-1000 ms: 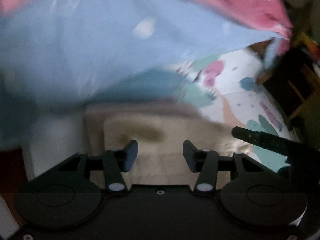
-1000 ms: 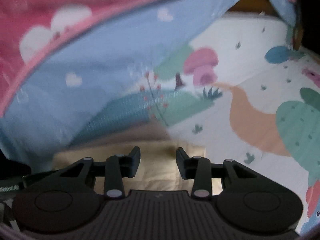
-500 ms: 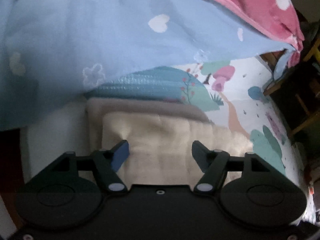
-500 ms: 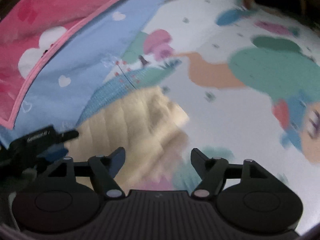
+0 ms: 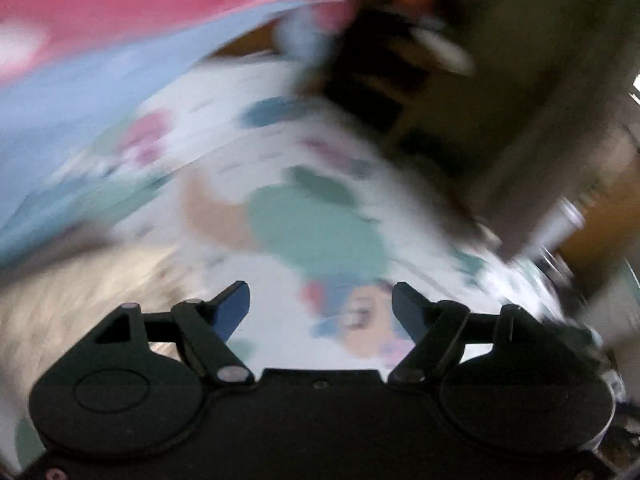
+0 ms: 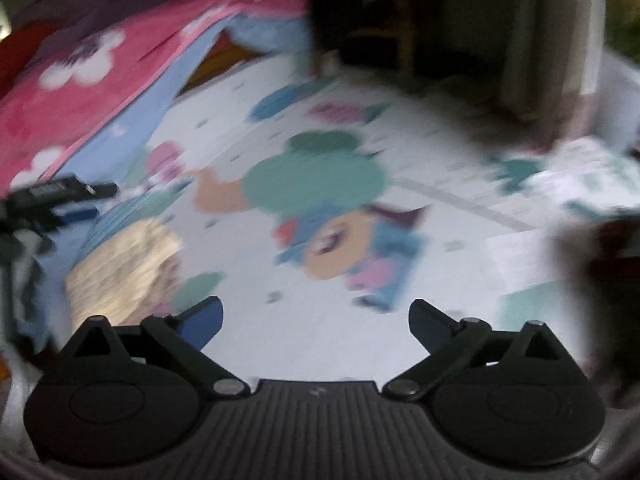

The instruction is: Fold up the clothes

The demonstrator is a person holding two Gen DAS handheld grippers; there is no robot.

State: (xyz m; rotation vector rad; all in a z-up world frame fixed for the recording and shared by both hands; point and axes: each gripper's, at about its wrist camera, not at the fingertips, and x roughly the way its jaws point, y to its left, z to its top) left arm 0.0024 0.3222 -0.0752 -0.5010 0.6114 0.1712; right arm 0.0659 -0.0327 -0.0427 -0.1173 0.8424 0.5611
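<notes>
Clearly both tools are empty-handed: the left gripper (image 5: 321, 306) has its jaws spread wide with nothing between them, and the right gripper (image 6: 316, 320) likewise stands released over bare sheet; the pictures are smeared by motion, so fine detail is lost.

Lying on the cartoon-print bedsheet (image 6: 304, 344) at the near left is the cream garment (image 6: 124, 270), already gathered into a thick, compact bundle; in the left wrist view it shows as a pale blur at the near left edge (image 5: 72, 304), beside the left finger and not touching it; farther left and far, a pink and blue blanket (image 6: 92, 80) is heaped along the edge of the bed; the other tool shows at the left of the right wrist view, just beyond the bundle.

By its look the garment is soft, light and fluffy, perhaps ribbed or knitted; it should sag and unroll if lifted by one point, and it is neither slippery nor fragile; a sound hold would be at two corners or along a folded edge, one gripper each side, pinching through all the layers so the fold stays together; whether more clothes wait at the far right, where pale shapes lie blurred, I cannot tell.
</notes>
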